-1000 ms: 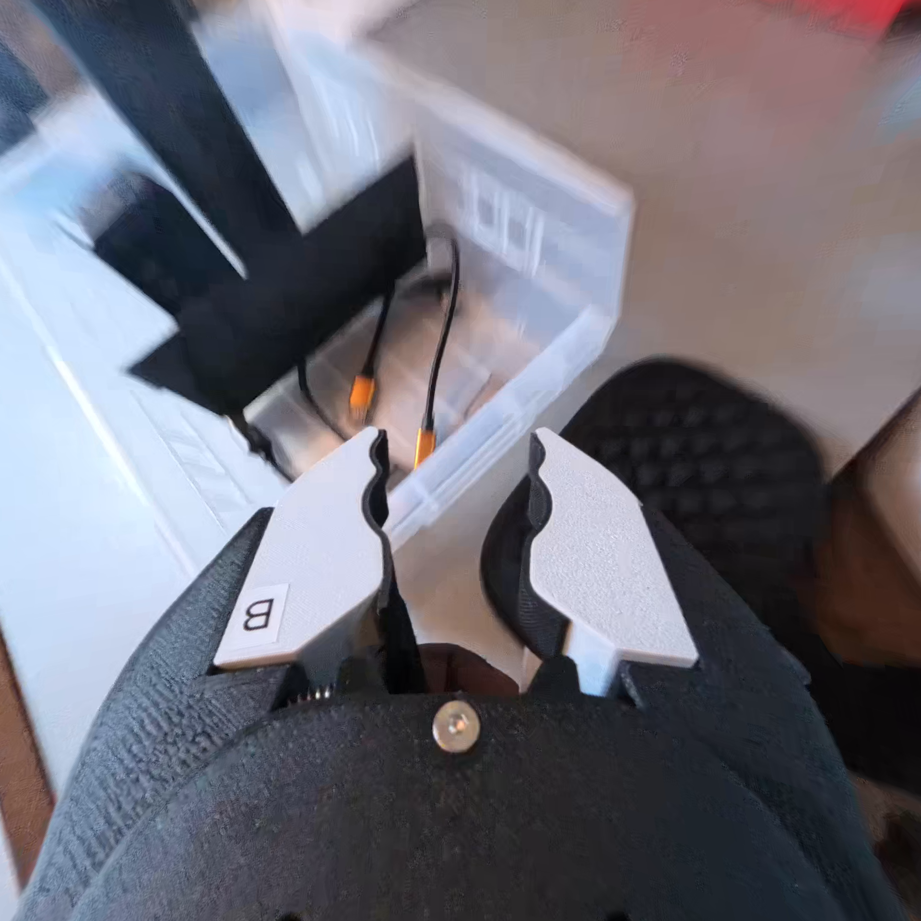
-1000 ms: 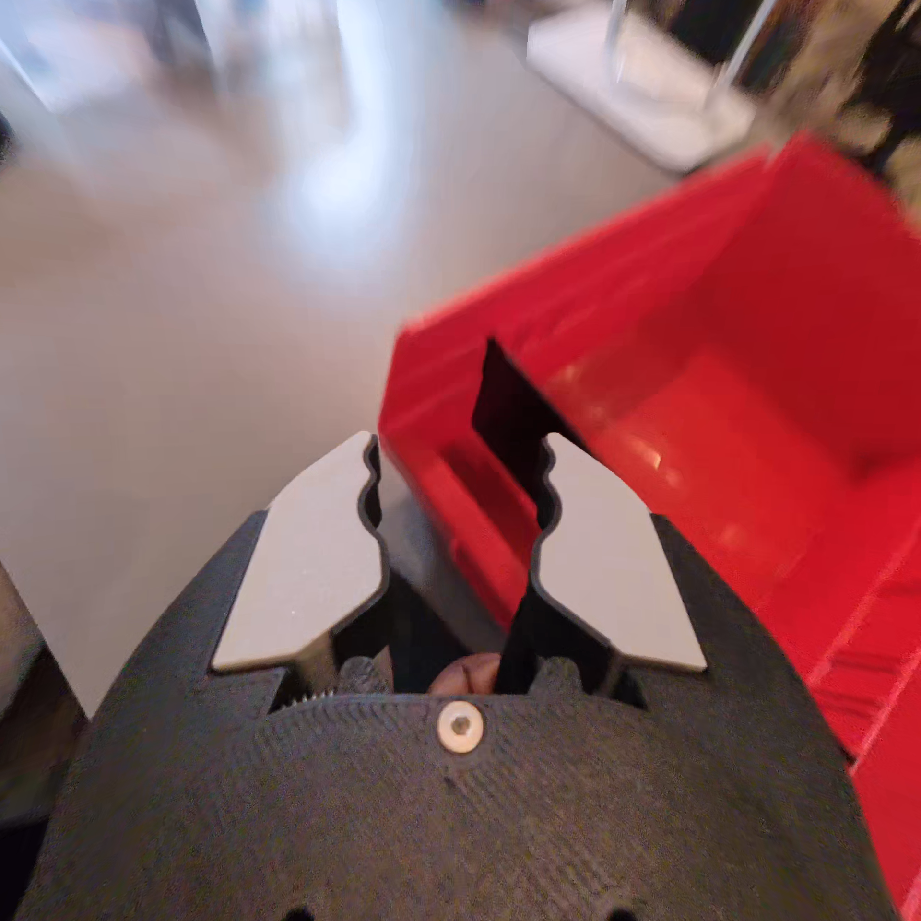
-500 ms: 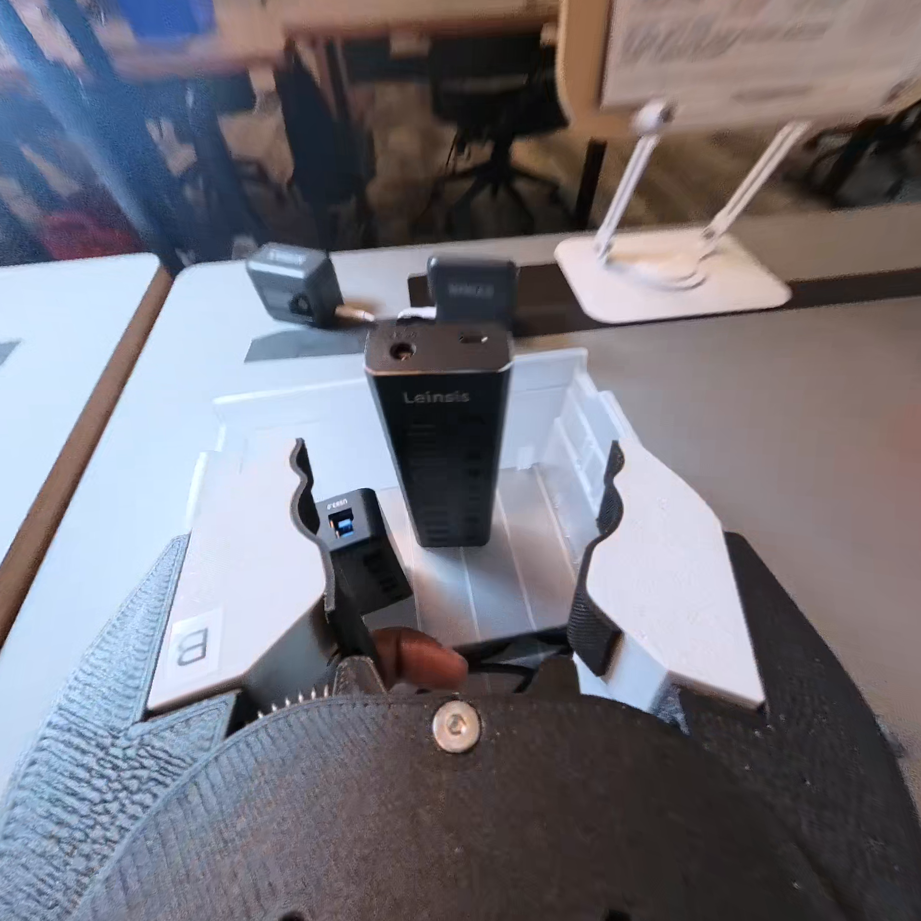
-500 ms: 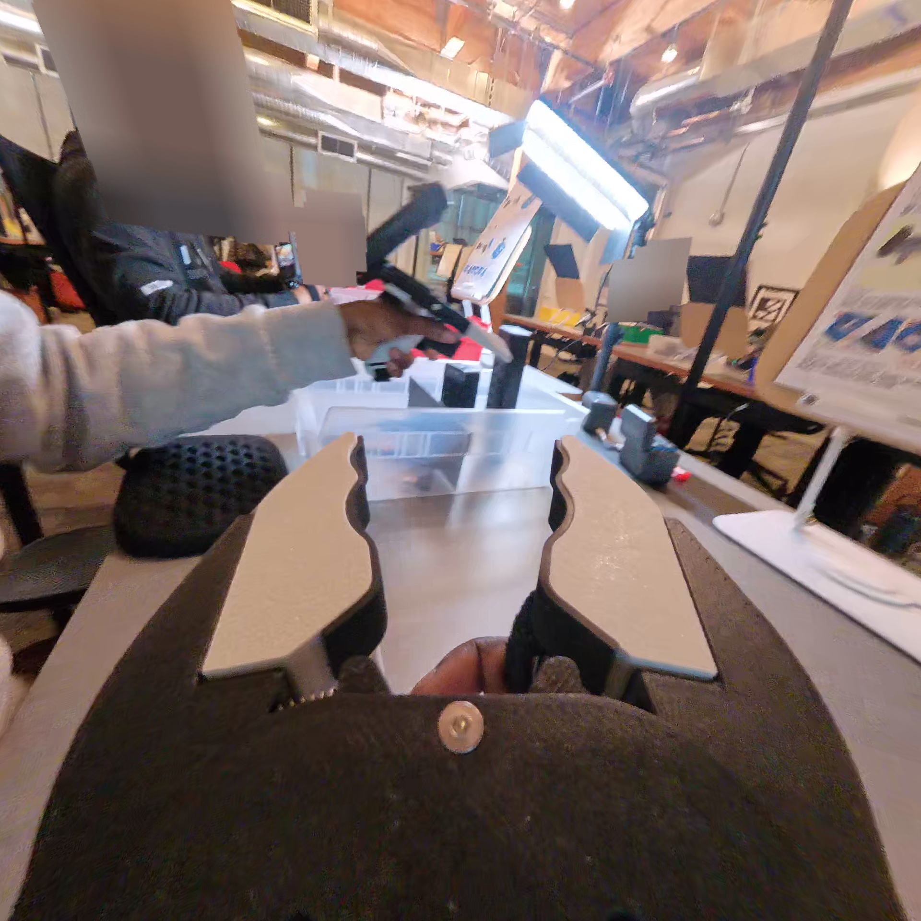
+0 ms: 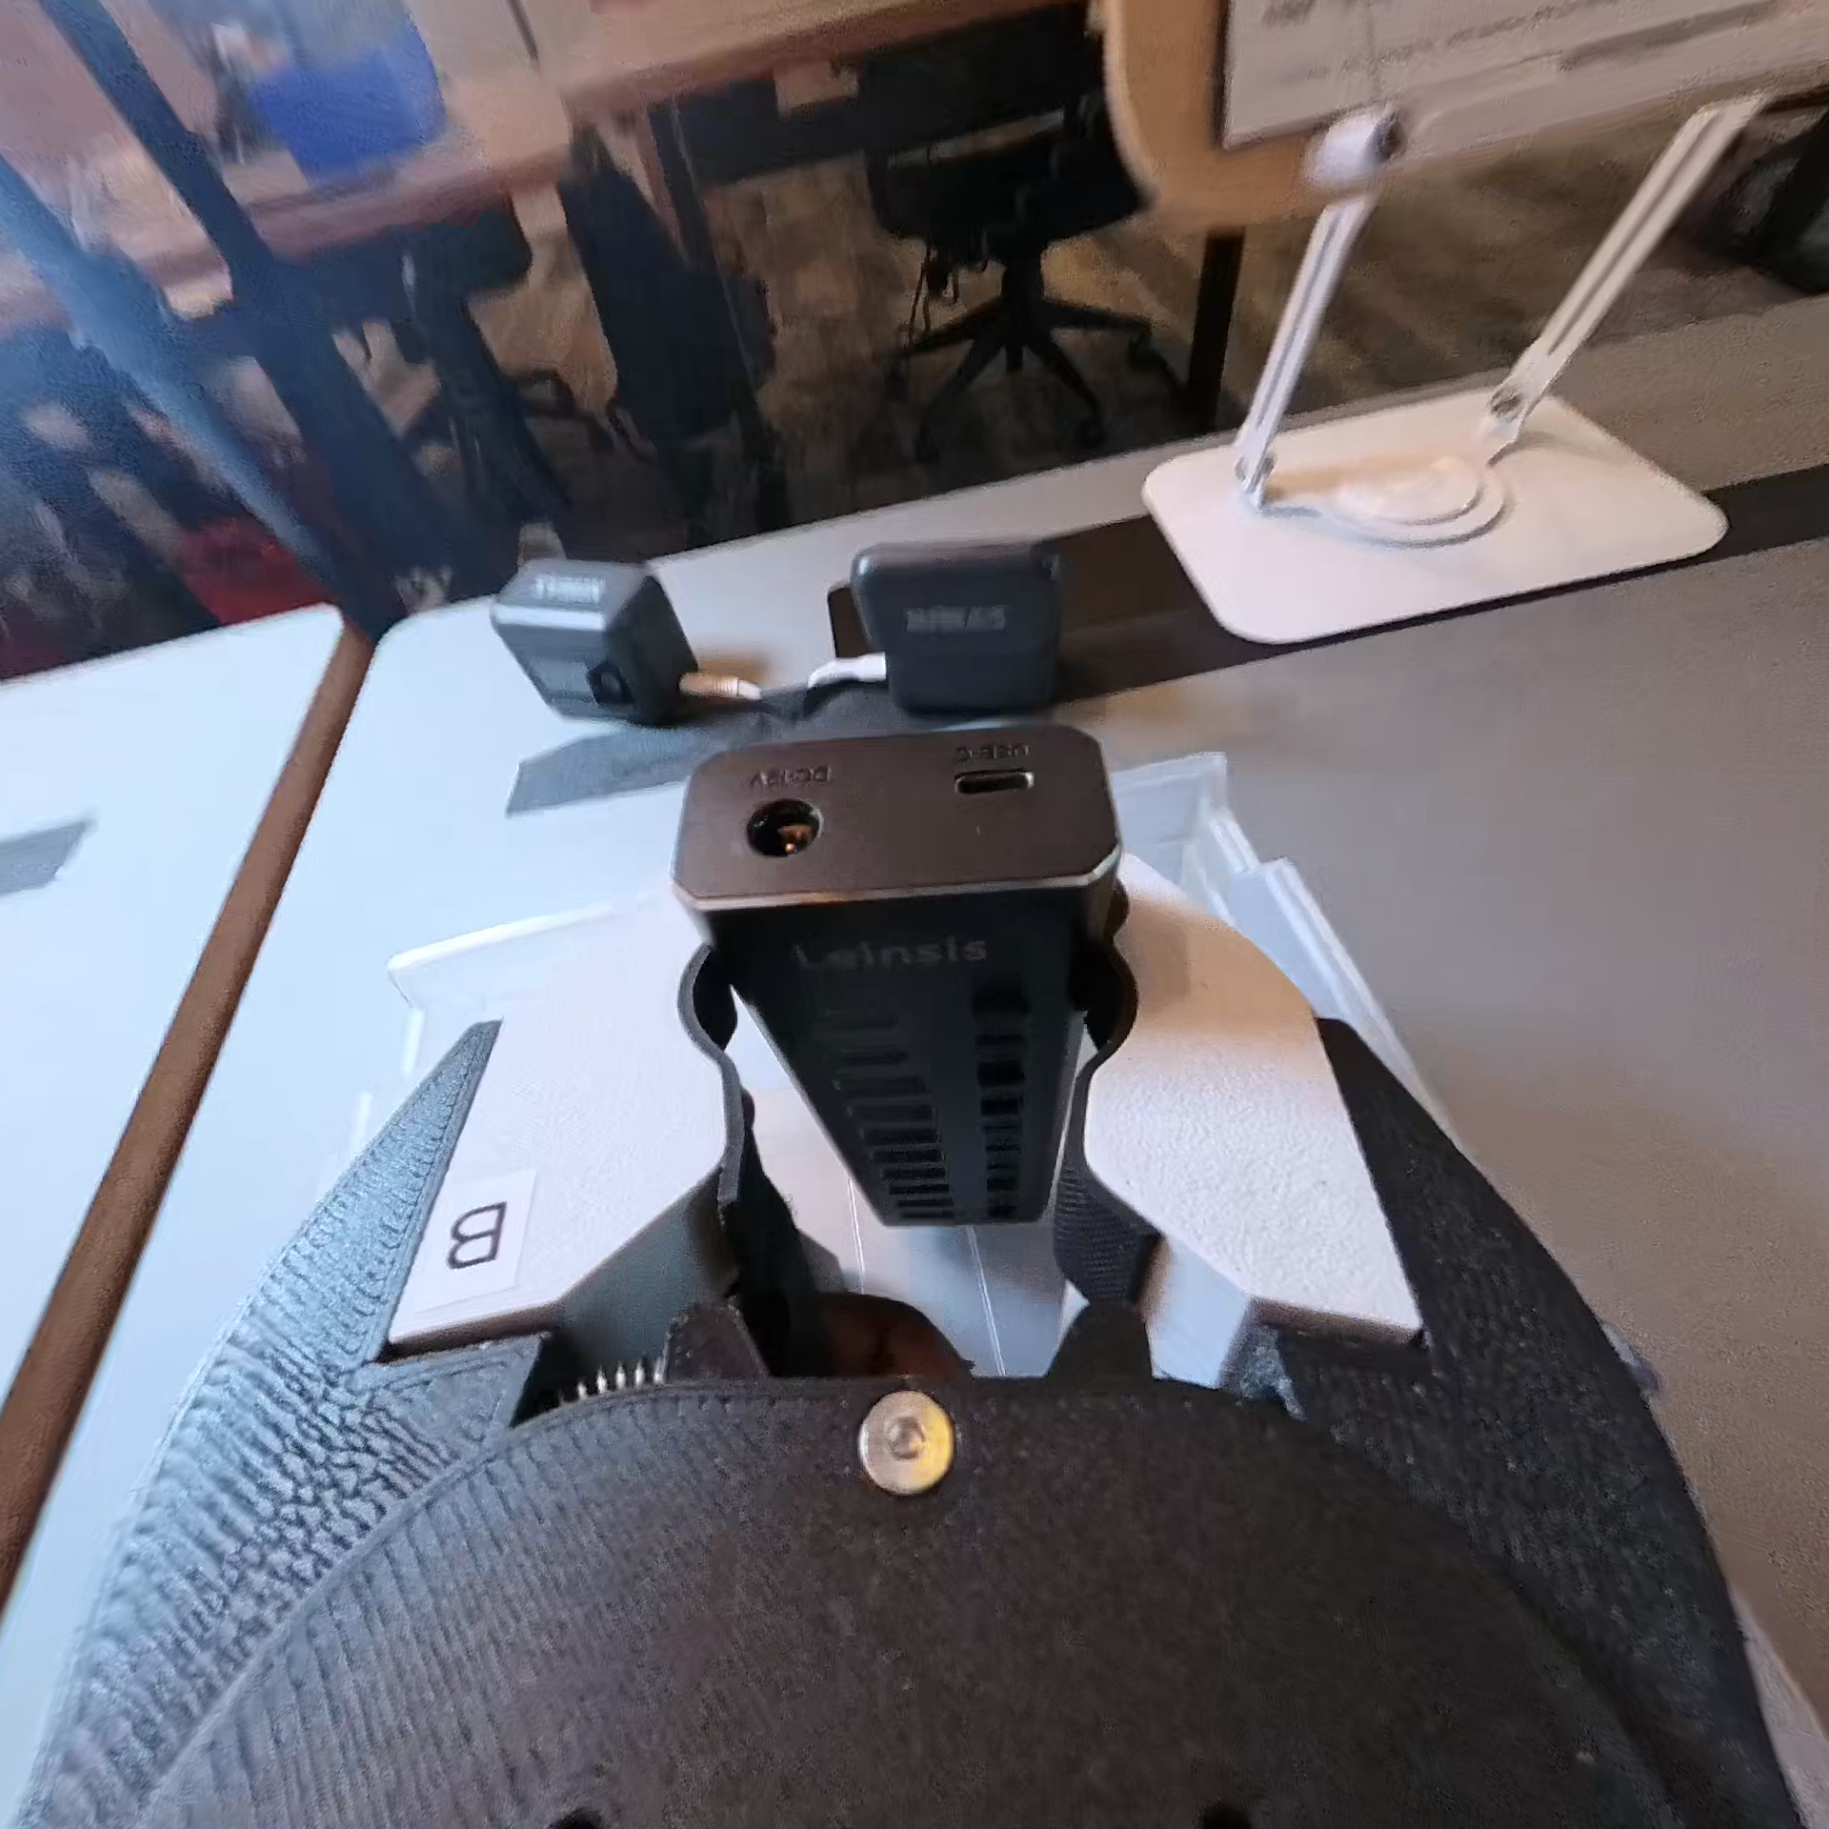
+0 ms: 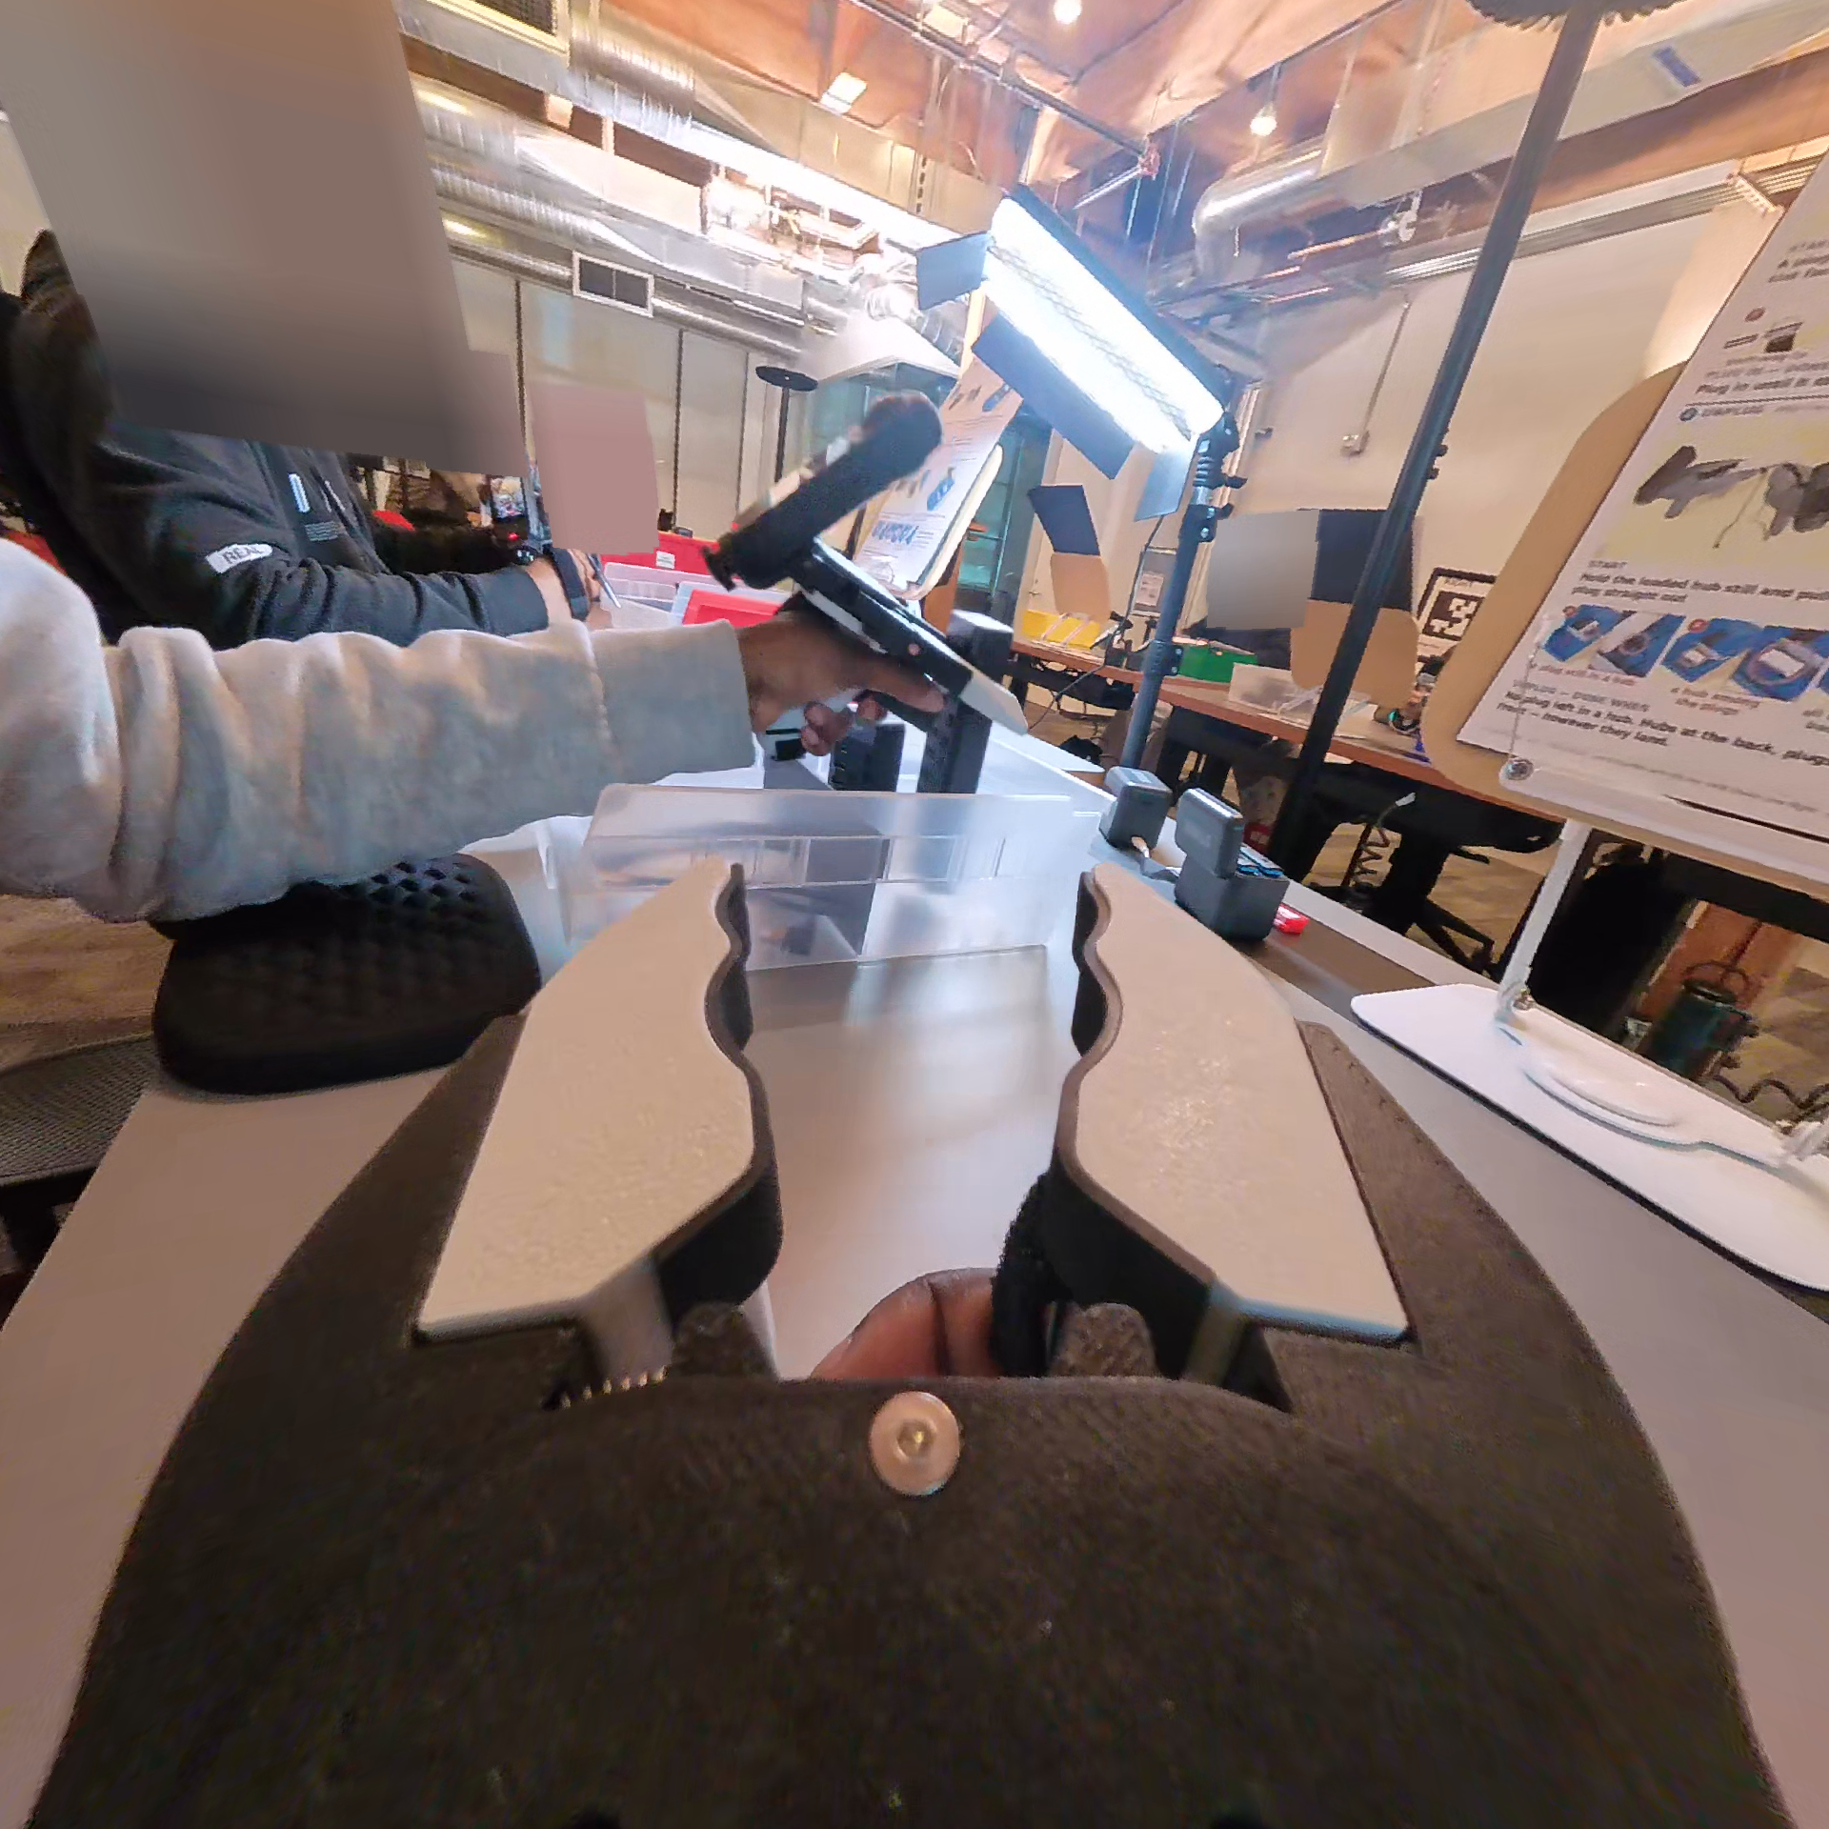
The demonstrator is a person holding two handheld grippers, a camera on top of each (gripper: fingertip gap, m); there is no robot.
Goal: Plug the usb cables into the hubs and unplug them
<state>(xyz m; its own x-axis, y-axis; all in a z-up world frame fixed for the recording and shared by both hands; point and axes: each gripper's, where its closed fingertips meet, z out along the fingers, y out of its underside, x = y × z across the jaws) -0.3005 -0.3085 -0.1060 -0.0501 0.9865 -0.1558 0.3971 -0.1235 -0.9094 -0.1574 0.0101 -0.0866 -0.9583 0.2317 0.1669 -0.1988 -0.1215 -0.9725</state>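
A tall black hub [image 5: 891,1039] stands upright in a clear plastic bin [image 5: 1277,891]. Its top face, with a round socket and a small slot, faces me. My left gripper [image 5: 906,980] has it between its fingers, and both dark pads [image 5: 713,1019] lie against its sides. The right wrist view shows this gripper [image 6: 980,698] in a hand over the bin [image 6: 841,851], at the same hub [image 6: 955,752], with a shorter black hub [image 6: 871,757] beside it. My right gripper [image 6: 906,920] is open and empty, low over the grey table in front of the bin.
Two grey adapter blocks [image 5: 594,643] [image 5: 950,633] sit behind the bin. A white stand base [image 5: 1435,525] holding a sign board [image 6: 1683,594] is at the right. A black padded cushion [image 6: 336,970] lies at the left table edge under the sleeve. Some 35 cm of space lies between my two pairs of fingers.
My left gripper swung from the cables to the tall hub, opened wide, moved in and narrowed onto its sides. My right gripper left the red bin and now faces the clear bin.
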